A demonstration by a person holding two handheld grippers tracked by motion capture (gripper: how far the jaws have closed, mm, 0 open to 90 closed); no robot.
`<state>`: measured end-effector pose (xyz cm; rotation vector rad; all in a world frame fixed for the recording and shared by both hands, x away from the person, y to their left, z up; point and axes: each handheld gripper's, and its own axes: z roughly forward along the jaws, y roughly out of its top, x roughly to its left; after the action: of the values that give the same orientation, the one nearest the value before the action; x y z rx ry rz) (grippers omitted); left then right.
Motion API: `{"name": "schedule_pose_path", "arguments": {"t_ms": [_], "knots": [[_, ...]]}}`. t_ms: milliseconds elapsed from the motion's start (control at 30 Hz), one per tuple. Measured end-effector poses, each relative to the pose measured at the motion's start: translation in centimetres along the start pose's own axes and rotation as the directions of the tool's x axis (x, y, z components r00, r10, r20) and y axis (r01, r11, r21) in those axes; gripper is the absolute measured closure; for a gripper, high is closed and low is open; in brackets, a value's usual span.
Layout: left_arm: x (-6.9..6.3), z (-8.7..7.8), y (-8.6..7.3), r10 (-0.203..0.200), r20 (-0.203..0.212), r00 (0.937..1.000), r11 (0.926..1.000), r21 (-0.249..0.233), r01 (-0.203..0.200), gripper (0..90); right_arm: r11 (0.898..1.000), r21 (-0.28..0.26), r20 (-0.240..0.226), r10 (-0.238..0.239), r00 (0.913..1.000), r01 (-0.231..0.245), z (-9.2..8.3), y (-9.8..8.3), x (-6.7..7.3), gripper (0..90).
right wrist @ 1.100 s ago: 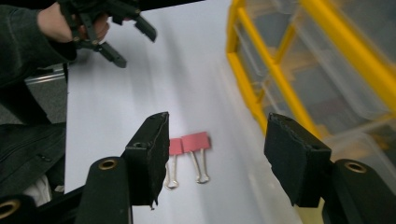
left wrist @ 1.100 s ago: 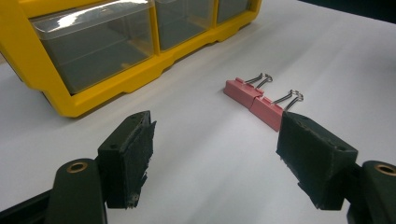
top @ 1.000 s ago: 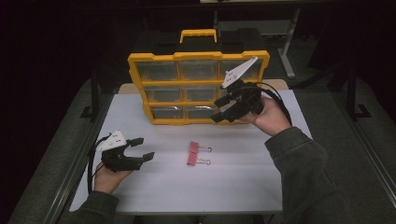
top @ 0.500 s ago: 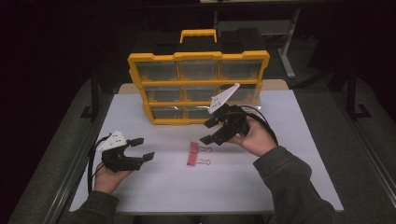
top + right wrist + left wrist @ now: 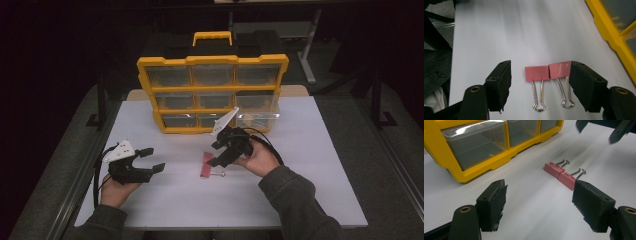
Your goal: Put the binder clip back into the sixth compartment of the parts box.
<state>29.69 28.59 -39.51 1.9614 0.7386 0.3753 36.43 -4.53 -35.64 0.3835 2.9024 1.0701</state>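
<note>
My right gripper (image 5: 216,154) sits low over the two pink binder clips (image 5: 547,71) on the white tabletop (image 5: 310,165), in front of the yellow drawer organizer (image 5: 212,95). Its jaws have just been opening and now stand wide, with both clips between them but nothing pressed. In the right gripper view the right-hand jaw looks to be just at the edge of the nearer clip, though I cannot tell for sure whether it touches. The clips lie side by side, bodies touching, with their wire handles (image 5: 539,96) pointing back toward me.

My left gripper (image 5: 149,160) rests off to the side, well apart from the clips. Its jaws are wide apart and empty, and from the left gripper view I can see the clips (image 5: 560,173) lying beyond them.

I judge these clips to be light, stiff little things: painted spring steel with thin wire loops. The flat pink body is smooth and could slip under my pads, and the loops swing freely, so pinching them would let the clip dangle and twist. The best hold is probably across the folded body of one clip. As they lie now, closing would crowd both together, so I would shift sideways to straddle one.
</note>
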Motion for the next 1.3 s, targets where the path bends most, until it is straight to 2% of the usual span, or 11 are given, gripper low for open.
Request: {"name": "schedule_pose_path", "arguments": {"t_ms": [100,133,200,267,367,500,767,1033,1300], "knots": [[0.0,0.0,0.0,0.002,0.0,1.0,1.0,-0.001,-0.002,26.5,1.0,0.011,-0.001,0.005,1.0,-0.005,1.3,-0.3,-0.4,33.0],[0.0,0.0,0.0,0.002,0.0,1.0,1.0,0.0,-0.002,26.5,0.999,0.033,0.003,0.029,0.9996,-0.029,1.6,-0.4,-0.4,33.0],[0.1,0.0,0.0,0.0,0.0,1.0,1.0,-0.002,0.0,26.5,0.999,0.037,0.006,0.021,0.9997,-0.022,2.4,-0.6,-0.9,33.2],[0.1,0.0,-0.1,-0.002,-0.001,1.0,1.0,-0.003,0.002,26.5,0.998,0.045,0.007,0.037,0.9993,-0.037,3.1,-0.8,-1.1,34.2],[0.1,0.0,0.0,-0.005,0.0,1.0,1.0,-0.004,0.005,26.5,0.998,0.057,0.041,0.024,0.9989,-0.026,4.0,-1.0,-1.7,35.1],[0.1,0.0,0.0,-0.002,0.001,1.0,1.0,-0.004,0.002,26.5,0.997,0.074,0.051,0.022,0.9985,-0.026,4.9,-1.3,-2.3,35.9],[0.0,0.0,0.0,0.001,0.002,1.0,1.0,-0.003,-0.001,26.6,0.995,0.095,0.048,0.032,0.9983,-0.037,6.0,-1.8,-3.1,37.7],[0.0,0.0,-0.1,-0.011,0.001,0.9999,0.9999,-0.006,0.011,26.6,0.993,0.119,0.061,0.002,0.9981,-0.01,7.0,-1.9,-3.4,40.2],[0.0,0.0,0.0,-0.014,-0.001,0.9999,0.9999,-0.008,0.014,26.6,0.992,0.122,0.079,0.0,0.9969,-0.009,7.3,-1.9,-3.6,41.8]]}}
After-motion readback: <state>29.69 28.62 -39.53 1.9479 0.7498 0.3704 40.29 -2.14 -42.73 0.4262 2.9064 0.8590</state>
